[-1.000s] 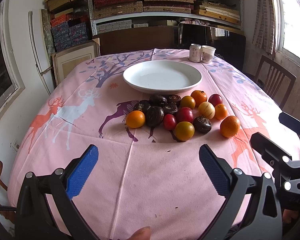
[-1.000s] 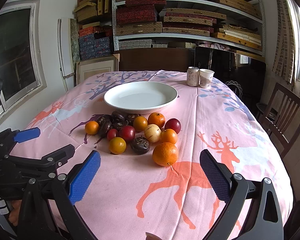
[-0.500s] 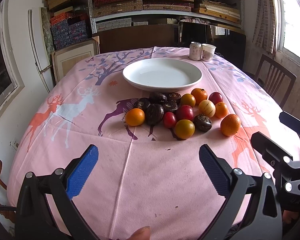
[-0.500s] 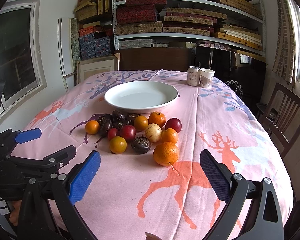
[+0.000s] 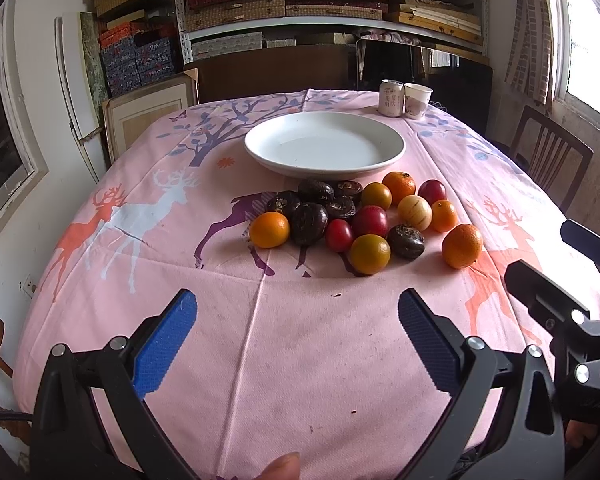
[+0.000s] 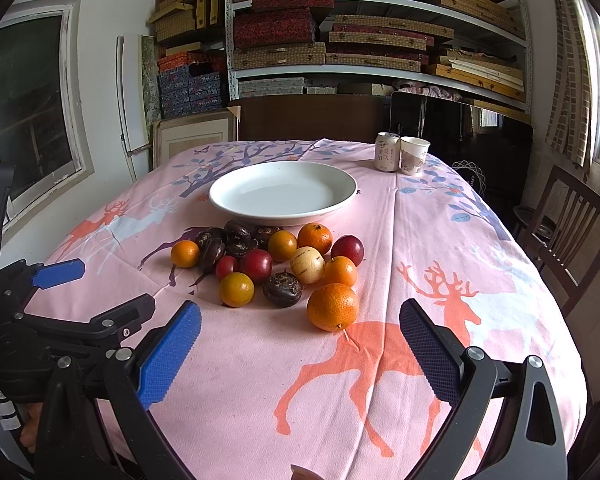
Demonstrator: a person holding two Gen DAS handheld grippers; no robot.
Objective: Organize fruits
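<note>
On the round table covered with a pink cotton cloth (image 5: 260, 340) printed with deer and trees, a group of small round fruits (image 5: 364, 216) lay in the middle of the left wrist frame, just below a wide shallow white ceramic plate (image 5: 324, 147). The plate was glossy and smooth, and nothing lay inside it. The fruits touched each other in a loose heap: smooth orange tangerines, shiny red plum-like ones, a pale cream fruit with thin stripes (image 5: 415, 212), and several dark brown wrinkled ones with a rough skin. One bigger orange fruit with dimpled peel (image 6: 333, 307) stood a little apart, at the lower right edge of the heap.

At the upper right of both frames, a small metal drink can (image 6: 387, 151) and a white paper cup (image 6: 414, 156) stood side by side, touching or almost touching; I could not tell what was in them.

The left gripper (image 5: 298, 316) occupied the bottom of its frame with its two black plastic arms spread wide and its blue ribbed pads (image 5: 165, 344) holding nothing. The right gripper (image 6: 300, 324) was also spread wide above the cloth, released, with the dimpled orange fruit just beyond the gap. Neither one touched any fruit.
</note>
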